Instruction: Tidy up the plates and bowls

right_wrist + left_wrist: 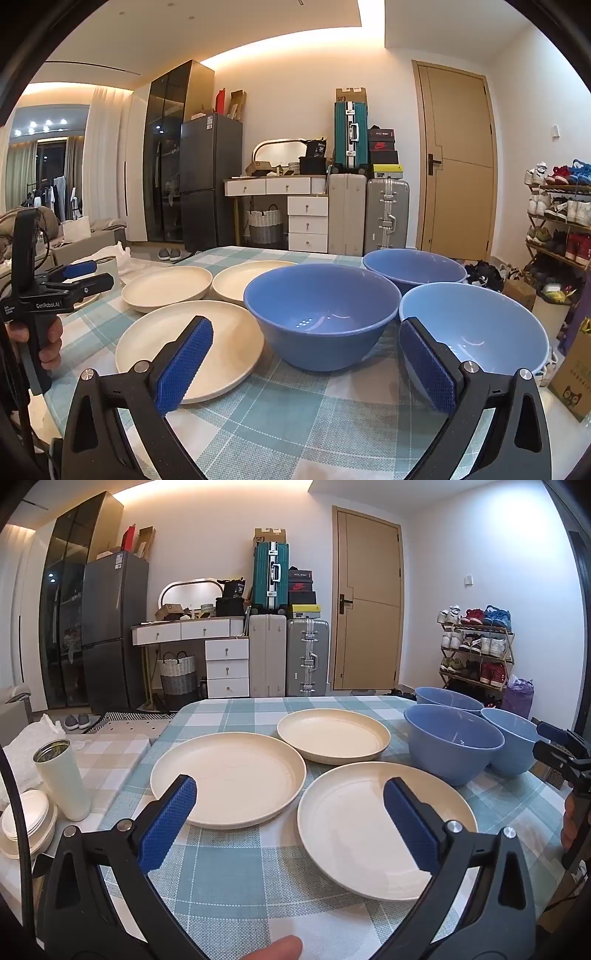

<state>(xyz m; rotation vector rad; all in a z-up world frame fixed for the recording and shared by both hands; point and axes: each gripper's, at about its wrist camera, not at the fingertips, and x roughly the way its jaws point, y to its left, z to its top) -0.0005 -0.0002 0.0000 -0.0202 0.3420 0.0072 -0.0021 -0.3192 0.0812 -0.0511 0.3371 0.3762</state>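
Observation:
Three cream plates lie on the checked tablecloth: a left plate [229,779], a far plate [332,738] and a near plate [351,827]. Three blue bowls stand to their right: a middle bowl [321,314], a far bowl [413,267] and a paler near-right bowl [476,328]. My left gripper [290,794] hovers open above the near edges of the left and near plates, holding nothing. My right gripper [306,332] is open in front of the middle bowl, its right finger before the pale bowl, empty too.
A white tumbler [61,779] and a stack of small white dishes [27,821] stand off the table's left side. The table's right edge [543,402] runs close beside the pale bowl, with a cardboard bag [572,373] below. Bare cloth [240,886] lies nearest me.

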